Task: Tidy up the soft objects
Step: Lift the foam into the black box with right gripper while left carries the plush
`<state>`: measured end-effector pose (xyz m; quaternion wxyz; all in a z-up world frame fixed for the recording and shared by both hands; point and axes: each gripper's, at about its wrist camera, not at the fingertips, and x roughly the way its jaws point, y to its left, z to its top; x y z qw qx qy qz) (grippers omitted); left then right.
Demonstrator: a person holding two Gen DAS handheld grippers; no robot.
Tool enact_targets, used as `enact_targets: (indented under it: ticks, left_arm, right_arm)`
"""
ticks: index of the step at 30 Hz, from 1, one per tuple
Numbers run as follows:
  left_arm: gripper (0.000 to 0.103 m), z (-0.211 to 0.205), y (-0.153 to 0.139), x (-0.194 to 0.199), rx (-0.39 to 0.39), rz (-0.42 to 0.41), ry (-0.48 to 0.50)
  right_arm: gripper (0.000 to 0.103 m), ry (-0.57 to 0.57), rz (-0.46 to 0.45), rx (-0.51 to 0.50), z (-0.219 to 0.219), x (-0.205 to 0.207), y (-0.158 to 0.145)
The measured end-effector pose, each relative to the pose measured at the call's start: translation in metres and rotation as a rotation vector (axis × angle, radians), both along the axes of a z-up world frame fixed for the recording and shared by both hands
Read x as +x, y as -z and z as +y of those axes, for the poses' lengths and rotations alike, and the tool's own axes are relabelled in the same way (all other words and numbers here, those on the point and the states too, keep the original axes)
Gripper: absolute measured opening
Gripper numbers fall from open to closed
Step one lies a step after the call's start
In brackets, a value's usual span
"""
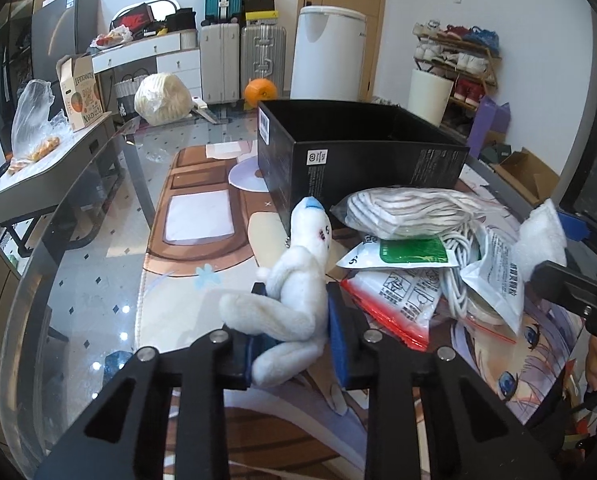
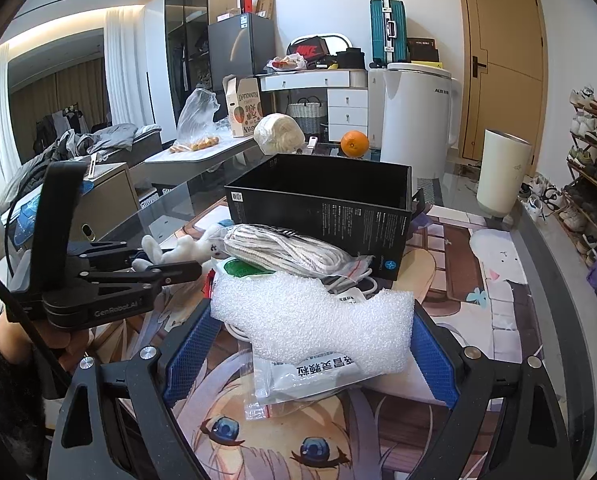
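Note:
My left gripper (image 1: 294,320) is shut on a white plush toy (image 1: 294,280) with a blue nose, held just above the printed mat; the toy also shows in the right wrist view (image 2: 186,246). My right gripper (image 2: 312,344) is shut on a white foam piece (image 2: 314,324), which shows at the right of the left wrist view (image 1: 542,236). An open black box (image 1: 358,152) stands behind, also in the right wrist view (image 2: 326,200). A bagged striped cloth (image 1: 402,208) lies on a pile of packets in front of the box.
The pile holds a white cable (image 1: 458,256), a green-labelled pouch (image 1: 406,252) and zip bags (image 2: 298,380). The glass table edge (image 1: 78,216) runs at left. An orange (image 2: 354,143) and a wrapped bundle (image 2: 278,134) sit at the far end.

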<state>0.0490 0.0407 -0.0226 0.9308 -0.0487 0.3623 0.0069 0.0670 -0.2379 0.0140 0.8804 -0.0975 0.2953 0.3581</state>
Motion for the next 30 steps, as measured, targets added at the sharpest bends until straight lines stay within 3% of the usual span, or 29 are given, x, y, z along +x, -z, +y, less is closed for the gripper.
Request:
enact_targets:
  ticks: [15, 30]
  left_arm:
    - [0.027, 0.001, -0.041, -0.031, -0.076, -0.184, 0.009]
    - [0.027, -0.014, -0.070, -0.005, -0.061, -0.259, 0.053]
  right_arm:
    - [0.092, -0.003, -0.034, -0.004, -0.005, 0.005, -0.014]
    - [0.092, 0.005, -0.073, 0.033, -0.003, 0.045, -0.050]
